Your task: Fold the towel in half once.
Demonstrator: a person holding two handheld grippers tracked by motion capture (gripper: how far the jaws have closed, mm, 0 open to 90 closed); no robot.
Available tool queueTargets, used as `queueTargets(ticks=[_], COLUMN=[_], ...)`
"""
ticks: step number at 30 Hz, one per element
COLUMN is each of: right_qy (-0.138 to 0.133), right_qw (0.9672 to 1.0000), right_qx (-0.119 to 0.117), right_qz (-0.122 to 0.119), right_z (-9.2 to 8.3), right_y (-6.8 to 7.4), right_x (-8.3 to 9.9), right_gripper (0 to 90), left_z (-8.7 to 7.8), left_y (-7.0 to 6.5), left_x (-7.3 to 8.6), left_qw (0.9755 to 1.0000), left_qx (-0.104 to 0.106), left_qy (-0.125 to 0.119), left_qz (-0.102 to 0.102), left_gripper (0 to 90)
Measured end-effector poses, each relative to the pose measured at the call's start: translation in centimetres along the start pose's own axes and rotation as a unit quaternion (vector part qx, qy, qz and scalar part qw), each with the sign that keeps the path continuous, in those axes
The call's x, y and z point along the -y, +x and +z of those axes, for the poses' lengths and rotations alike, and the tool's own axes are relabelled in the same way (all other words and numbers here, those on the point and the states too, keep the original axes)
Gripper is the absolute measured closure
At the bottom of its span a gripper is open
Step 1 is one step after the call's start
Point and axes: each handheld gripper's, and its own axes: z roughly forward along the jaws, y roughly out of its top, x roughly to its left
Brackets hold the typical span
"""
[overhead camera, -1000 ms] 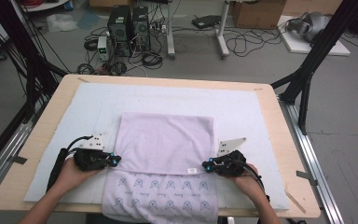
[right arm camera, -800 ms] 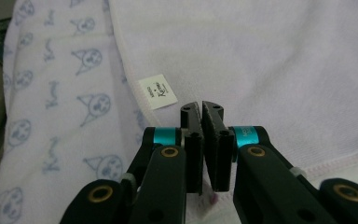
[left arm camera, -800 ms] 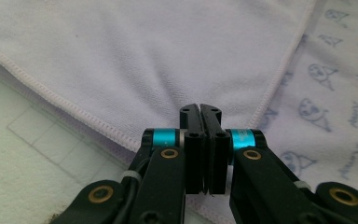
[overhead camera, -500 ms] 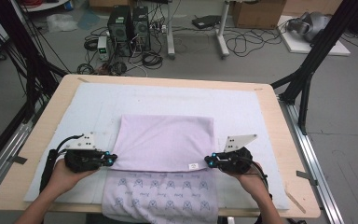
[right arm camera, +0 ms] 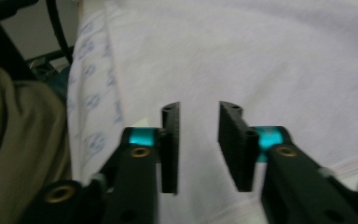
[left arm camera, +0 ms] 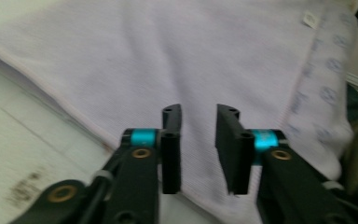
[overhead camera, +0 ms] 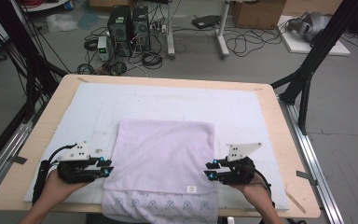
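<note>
My left gripper [overhead camera: 106,169] sits at the near left side of the table, held in the person's left hand [overhead camera: 58,183], its black jaws pointing inward at the left edge of a folded lilac towel [overhead camera: 163,158]. In the left gripper view [left arm camera: 198,149] I see the two jaws parted with a clear gap between them; they have just been opening, and nothing is pinched in that gap. The towel's pale ribbed cloth lies beyond and beneath the tips, its hemmed edge running diagonally just past the left jaw.

My right gripper [overhead camera: 208,170] mirrors it at the near right side, held in the right hand [overhead camera: 251,190], jaws aimed at the towel's right edge. In the right gripper view [right arm camera: 198,149] its jaws also stand apart, having just been opening, with no cloth caught between them; the towel's surface [right arm camera: 261,56] spreads out past the tips.

The towel lies flat in the middle of a white mat [overhead camera: 242,107] that covers most of the wooden table [overhead camera: 284,140]. Its upper layer is plain lilac with a small white label [overhead camera: 191,189] near the front right corner. A lower layer printed with small blue motifs [overhead camera: 168,205] sticks out toward me and hangs over the table's near edge.

Beyond the table, on the grey floor, I see computer towers [overhead camera: 129,28] and tangled cables [overhead camera: 242,42].
</note>
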Motion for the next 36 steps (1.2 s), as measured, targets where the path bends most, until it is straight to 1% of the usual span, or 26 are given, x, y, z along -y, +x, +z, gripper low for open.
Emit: queueTargets(ticks=[1,3,4,5,7,9,10,12,13,14,17,19,21,23,24,25,26,27,29,30,31,32,33,34,35,36], right_qy=[-0.001,0.002,0.005,0.011,0.018,0.023,0.028,0.032,0.037,0.036,0.044,0.05,0.043,0.04,0.05,0.058,0.071,0.075,0.071,0.073,0.074,0.071,0.068,0.064,0.065,0.064], right_qw=[1.0,0.9997,0.9994,0.9989,0.9977,0.9965,0.9959,0.995,0.9943,0.9939,0.992,0.9907,0.9901,0.9894,0.9878,0.9868,0.9852,0.9846,0.9842,0.9842,0.9844,0.984,0.984,0.9848,0.9847,0.9857], right_qx=[0.009,0.024,0.031,0.043,0.062,0.078,0.083,0.088,0.093,0.097,0.109,0.117,0.123,0.124,0.126,0.129,0.133,0.132,0.135,0.132,0.13,0.135,0.139,0.139,0.14,0.134], right_qz=[0.003,0.006,0.012,0.017,0.018,0.019,0.026,0.032,0.037,0.038,0.044,0.049,0.053,0.066,0.076,0.078,0.082,0.086,0.09,0.092,0.093,0.092,0.089,0.082,0.081,0.08], right_z=[0.2,0.6,0.8,1.1,1.5,2.0,2.1,2.3,2.4,2.4,2.6,2.6,2.7,3.1,3.5,3.8,4.2,4.4,4.7,4.9,5.1,5.2,5.2,5.2,5.2,5.2], right_y=[-0.6,-1.8,-2.5,-3.4,-4.7,-6.3,-7.0,-8.3,-9.2,-9.8,-11.9,-13.0,-13.8,-14.4,-14.8,-15.0,-15.3,-15.5,-15.7,-15.8,-15.9,-15.8,-15.7,-15.7,-15.6,-15.6], right_x=[-0.3,-0.9,-1.1,-1.4,-1.8,-2.2,-2.5,-2.9,-3.4,-3.7,-4.7,-5.3,-5.4,-5.0,-4.5,-4.3,-3.8,-3.6,-3.0,-2.7,-2.5,-2.4,-2.3,-2.2,-2.2,-2.3], right_gripper=[59.1,56.1,53.4,50.6,49.6,48.8,48.5,46.3,44.4,44.2,41.6,40.4,39.5,36.7,34.8,34.9,34.9,34.9,35.4,35.9,36.1,38.1,42.4,48.8,55.7,65.0], left_z=[0.2,0.7,1.1,1.4,2.2,3.2,3.5,4.2,4.4,4.6,5.3,6.2,6.8,7.8,8.1,8.7,8.9,9.3,9.9,10.0,10.1,10.2,10.1,10.1,10.1,10.0], left_y=[0.5,1.4,2.2,2.6,4.0,5.4,5.9,7.4,8.2,8.9,10.8,12.1,13.0,13.7,13.8,14.1,14.2,14.3,14.3,14.2,14.1,13.9,14.0,13.9,13.9,13.7], left_x=[-0.4,-1.0,-1.5,-1.7,-2.2,-2.8,-3.0,-3.6,-4.0,-4.5,-6.0,-6.5,-6.2,-5.6,-5.4,-5.0,-4.8,-4.6,-4.4,-4.3,-4.4,-4.4,-4.5,-4.5,-4.5,-4.6], left_qw=[1.0,0.9999,0.9997,0.9996,0.9991,0.998,0.9978,0.9969,0.9962,0.9957,0.994,0.9929,0.9928,0.9916,0.9909,0.9895,0.9888,0.988,0.9876,0.9879,0.9882,0.988,0.989,0.9892,0.9896,0.9901], left_qx=[-0.005,-0.016,-0.025,-0.029,-0.041,-0.06,-0.062,-0.063,-0.063,-0.065,-0.087,-0.093,-0.088,-0.088,-0.088,-0.091,-0.091,-0.088,-0.084,-0.082,-0.089,-0.094,-0.087,-0.082,-0.08,-0.079], left_qy=[-0.002,-0.003,-0.002,-0.002,0.0,0.0,0.0,0.007,0.004,0.003,0.006,0.018,0.015,0.019,0.026,0.037,0.041,0.047,0.058,0.063,0.066,0.067,0.068,0.068,0.067,0.067], left_qz=[0.0,-0.001,-0.002,-0.005,-0.01,-0.017,-0.024,-0.047,-0.06,-0.066,-0.066,-0.072,-0.08,-0.093,-0.099,-0.105,-0.111,-0.117,-0.119,-0.115,-0.106,-0.102,-0.098,-0.101,-0.099,-0.095], left_gripper=[64.9,62.2,60.6,59.8,58.2,56.4,56.1,56.4,59.3,61.8,60.4,58.3,54.8,51.9,49.2,46.6,44.2,43.2,42.5,44.7,46.7,49.6,57.4,66.7,72.3,77.6])
